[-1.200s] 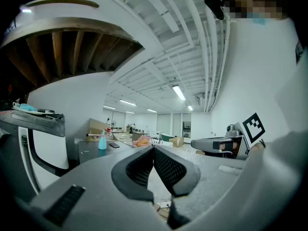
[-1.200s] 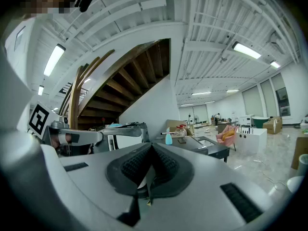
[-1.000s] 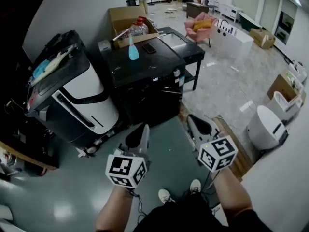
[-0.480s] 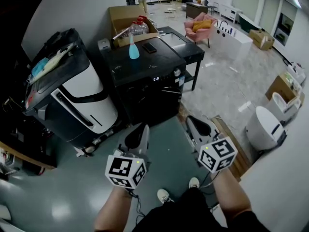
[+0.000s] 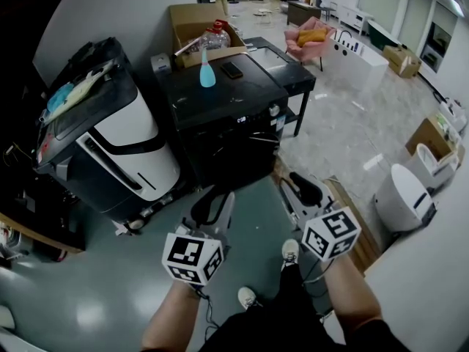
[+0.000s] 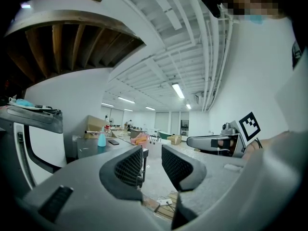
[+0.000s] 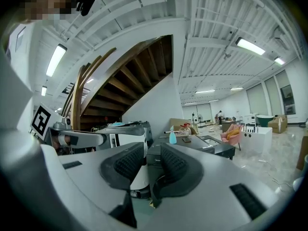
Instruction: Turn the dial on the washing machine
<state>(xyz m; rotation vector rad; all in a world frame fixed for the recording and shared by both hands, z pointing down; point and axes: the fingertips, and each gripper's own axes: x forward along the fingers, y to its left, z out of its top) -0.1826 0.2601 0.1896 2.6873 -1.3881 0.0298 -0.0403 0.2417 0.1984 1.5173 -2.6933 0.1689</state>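
Now: both claws are level above the floor, well short of the washing machine; turning not begun.
Left claw: jaws apart, just been opening, nothing between.
Right claw: jaws apart, just been opening, empty.
Dial: seemingly the small round knob at the machine's front right edge.
Doing it well: step closer, square the right claw on the knob, close, roll the wrist.
Around: spray bottle and phone on top; black tabletop just beside the dial, likely crowding that side.

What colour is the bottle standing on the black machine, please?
The bottle is light blue; the head view shows it best.
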